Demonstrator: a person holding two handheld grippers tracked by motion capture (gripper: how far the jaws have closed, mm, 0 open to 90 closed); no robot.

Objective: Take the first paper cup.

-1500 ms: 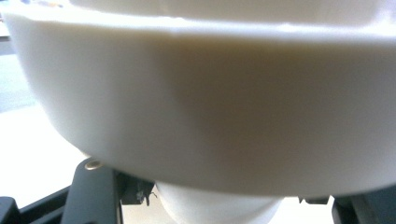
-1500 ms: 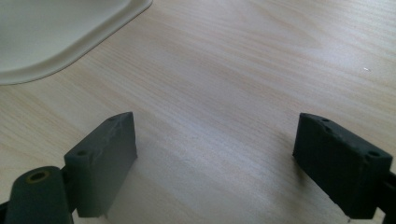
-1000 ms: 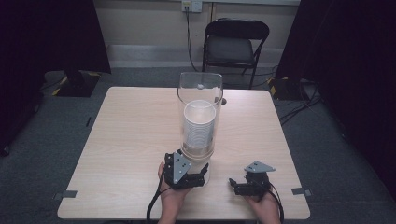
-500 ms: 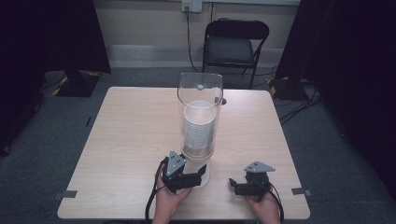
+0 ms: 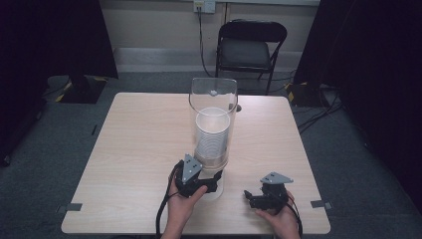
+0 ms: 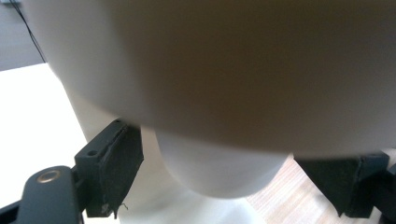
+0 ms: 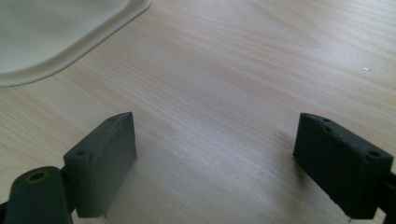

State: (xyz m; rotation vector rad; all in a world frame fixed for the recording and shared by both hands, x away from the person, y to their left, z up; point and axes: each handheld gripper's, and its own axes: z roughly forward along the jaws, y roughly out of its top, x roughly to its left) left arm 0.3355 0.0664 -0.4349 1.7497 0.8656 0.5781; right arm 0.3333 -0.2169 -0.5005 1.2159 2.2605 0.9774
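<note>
We count one clear dispenser tube point(image 5: 213, 119), one stack of white cups point(image 5: 212, 137) (too many to number), two grippers, left point(image 5: 201, 181) and right point(image 5: 256, 198), one table point(image 5: 129, 149), one folding chair point(image 5: 251, 47).

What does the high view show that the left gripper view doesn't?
High view: the whole clear tube with its cup stack, the right claw open and apart from it on the table, and a chair beyond. Left gripper view: close up, the bottom cup between the pads, which seem to touch its sides; the jaws have just been closing. Both: the left claw under the tube, and the table.
</note>
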